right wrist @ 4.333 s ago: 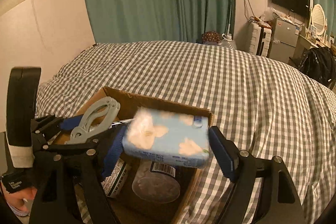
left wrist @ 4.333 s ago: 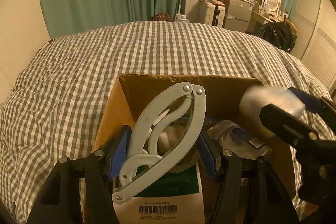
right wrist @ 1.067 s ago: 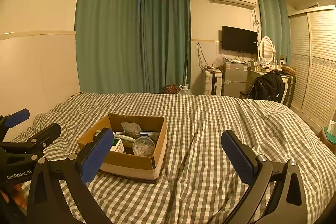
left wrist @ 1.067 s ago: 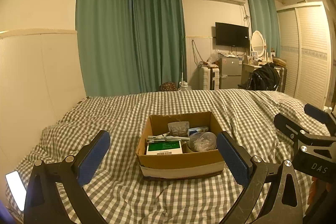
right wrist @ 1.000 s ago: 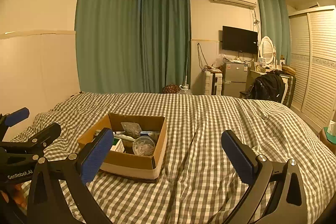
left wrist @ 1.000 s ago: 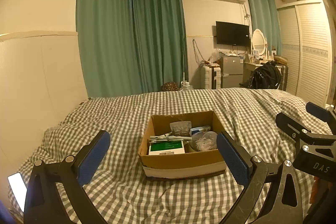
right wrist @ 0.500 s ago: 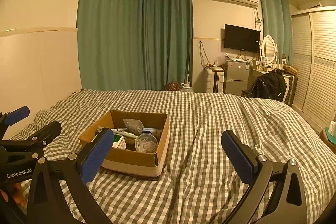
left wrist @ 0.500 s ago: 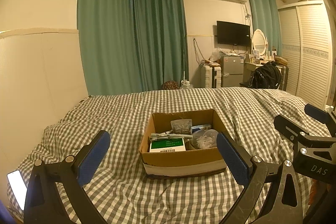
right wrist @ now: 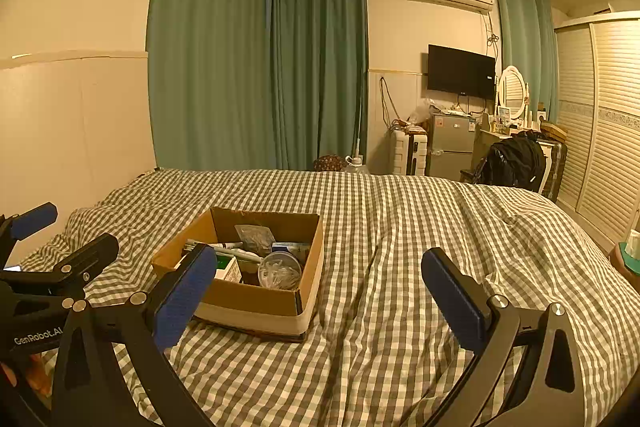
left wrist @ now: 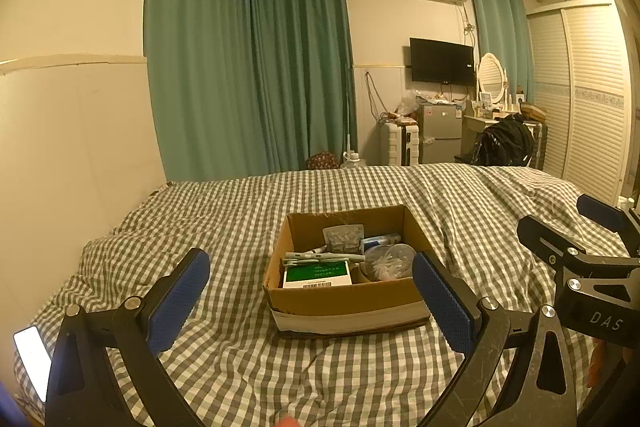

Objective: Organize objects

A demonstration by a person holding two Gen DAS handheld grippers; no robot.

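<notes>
From my feeds, the left gripper and right gripper both hang spread wide over the checked bedcover, nothing between the blue pads, each well back from the cardboard box. The box sits on the cover, open-topped, packed: green-and-white carton at front left, clear round tub at front right, blister pack propped toward the back. Lit phone lies at the bed's near-left edge.

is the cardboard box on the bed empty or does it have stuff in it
Not empty. The open-topped cardboard box holds a green-labelled carton, a clear round container and a blister pack.
</notes>
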